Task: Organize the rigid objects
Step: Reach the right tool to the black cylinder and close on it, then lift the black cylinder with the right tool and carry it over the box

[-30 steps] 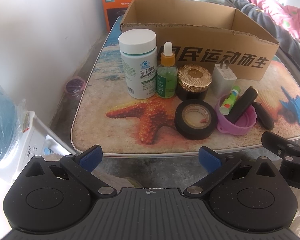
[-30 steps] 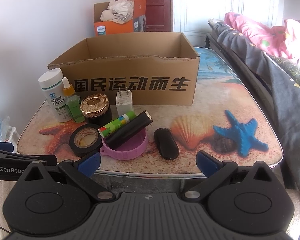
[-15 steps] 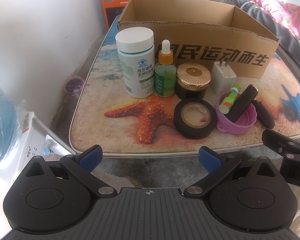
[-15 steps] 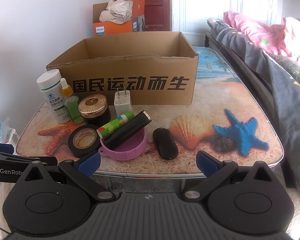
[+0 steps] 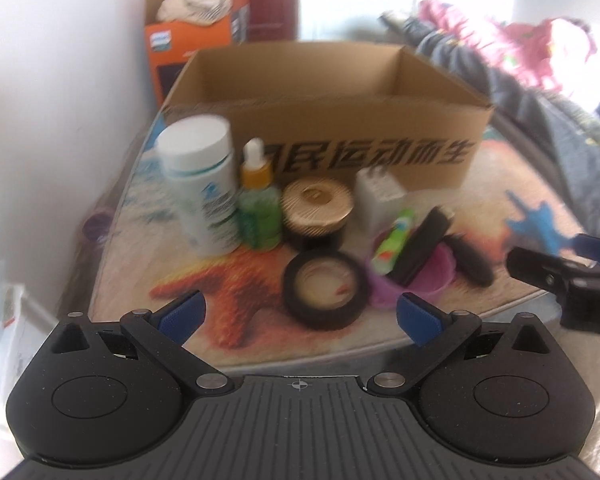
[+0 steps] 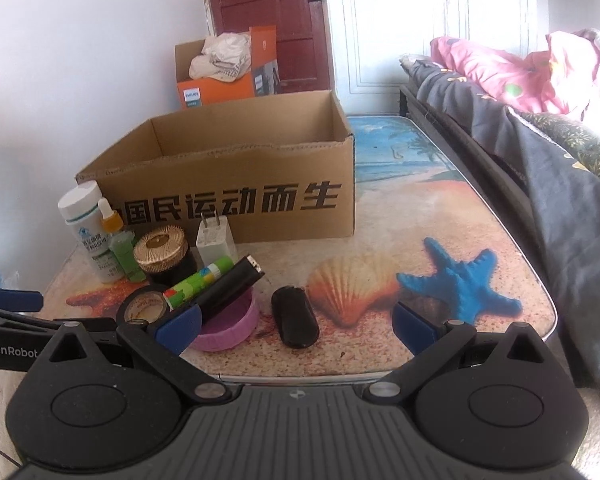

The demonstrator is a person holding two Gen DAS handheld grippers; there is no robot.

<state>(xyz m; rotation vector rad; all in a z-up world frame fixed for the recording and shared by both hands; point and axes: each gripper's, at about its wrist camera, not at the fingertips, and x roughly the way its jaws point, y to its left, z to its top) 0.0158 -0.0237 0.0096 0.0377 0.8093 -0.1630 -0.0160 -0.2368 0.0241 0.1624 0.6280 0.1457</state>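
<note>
- Left hand-held gripper and right hand-held gripper: jaws apart, empty, near the black tape roll.
- Risk: reaching past the roll could topple the tall white-capped pill bottle or the green dropper bottle behind it.

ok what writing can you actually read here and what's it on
"国民运动而生" on the front of the cardboard box
"GenRobot" on the left claw
"PHILIPS" on the orange box, small but legible
White bottle label: Chinese print, too small to read
Tape roll core: print unreadable
</note>
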